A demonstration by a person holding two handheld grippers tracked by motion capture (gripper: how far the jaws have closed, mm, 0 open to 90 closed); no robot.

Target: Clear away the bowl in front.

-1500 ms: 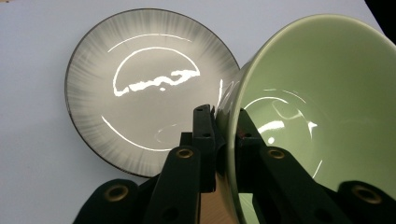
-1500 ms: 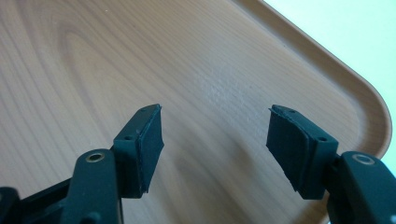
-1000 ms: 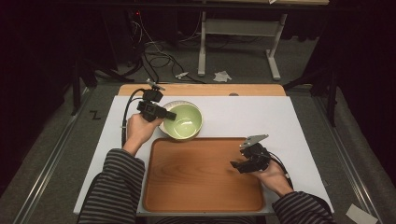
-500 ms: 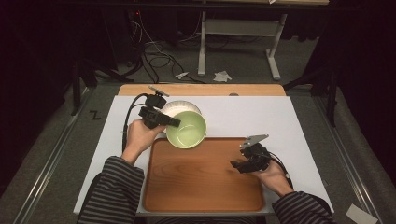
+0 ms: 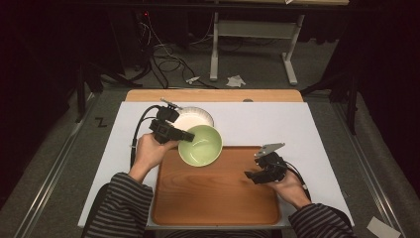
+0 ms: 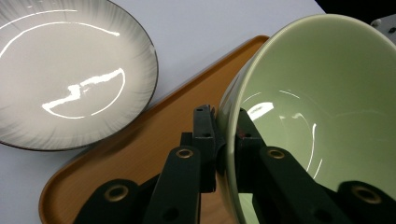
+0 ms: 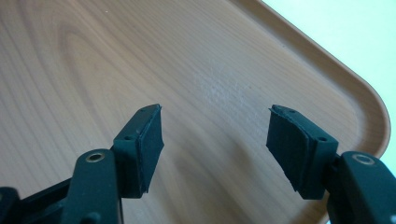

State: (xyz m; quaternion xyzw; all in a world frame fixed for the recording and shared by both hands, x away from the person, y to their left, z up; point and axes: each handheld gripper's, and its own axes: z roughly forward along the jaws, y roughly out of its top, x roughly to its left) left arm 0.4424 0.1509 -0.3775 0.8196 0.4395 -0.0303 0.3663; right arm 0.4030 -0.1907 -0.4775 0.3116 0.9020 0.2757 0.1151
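Left gripper with its fingers clamped on the near rim of a pale green bowl, one finger outside the wall and one inside; the bowl is carried tilted, hanging over the far left corner of the wooden tray, which lies at the near edge of the desk. A white plate with a dark rim sits on the desk just beyond that corner. Right gripper hovers above the right part of the tray, its fingers spread wide and empty. Risks, as judged from this grasp: the hold is a thin pinch on a glazed, smooth rim, so the weight of the bowl could make it pivot or slip between the pads; if it is lowered while tilted, the base may strike the raised tray edge, rock, and tip out; a swing back toward the plate could knock the two together and chip them
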